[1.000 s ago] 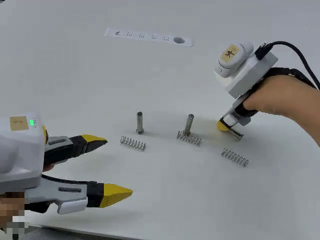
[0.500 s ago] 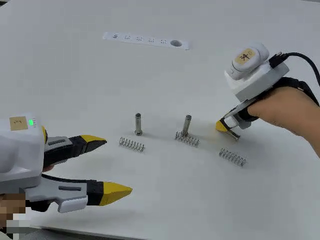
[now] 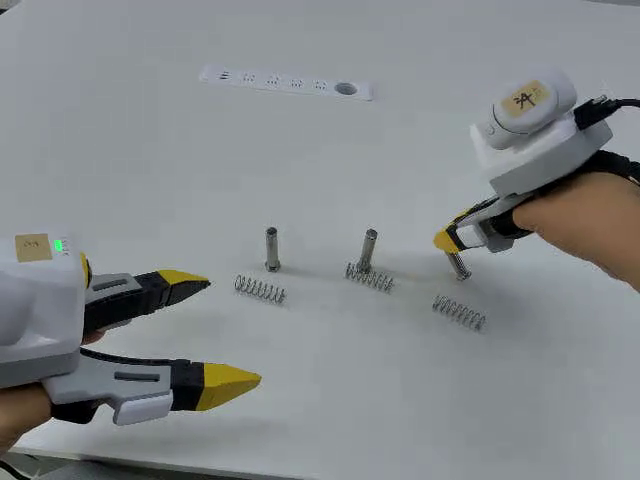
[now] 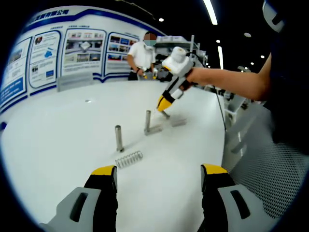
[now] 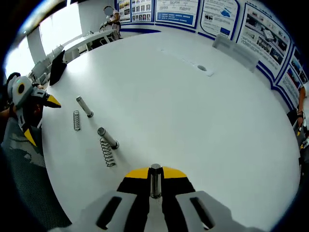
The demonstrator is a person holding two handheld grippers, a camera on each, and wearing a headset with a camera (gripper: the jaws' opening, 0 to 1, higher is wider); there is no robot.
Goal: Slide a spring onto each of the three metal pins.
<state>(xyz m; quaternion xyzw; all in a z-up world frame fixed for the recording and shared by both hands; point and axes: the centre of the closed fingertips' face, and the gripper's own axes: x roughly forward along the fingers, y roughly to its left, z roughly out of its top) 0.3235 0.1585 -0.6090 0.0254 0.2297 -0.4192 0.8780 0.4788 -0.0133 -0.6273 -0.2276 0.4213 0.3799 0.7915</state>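
Note:
My right gripper (image 3: 447,240) is shut on the top of a metal pin (image 3: 458,265), which leans slightly with its lower end at the white table. From behind, that gripper (image 5: 154,173) shows the pin (image 5: 155,180) clamped between its yellow tips. Two other pins (image 3: 272,248) (image 3: 368,250) stand upright to its left. Three springs lie flat: one (image 3: 260,289) by the left pin, one (image 3: 370,277) at the middle pin's foot, one (image 3: 459,312) below the held pin. My left gripper (image 3: 230,332) hovers open and empty at the lower left, its own view (image 4: 159,171) facing the pins.
A white power strip (image 3: 285,83) lies flat at the far side of the table (image 3: 400,400). In the left gripper view the table edge (image 4: 223,145) runs along the right. A person (image 4: 143,53) stands far behind the bench.
The right gripper has risen a little and tipped the held pin from a low slant to nearly upright. The left gripper has stayed put.

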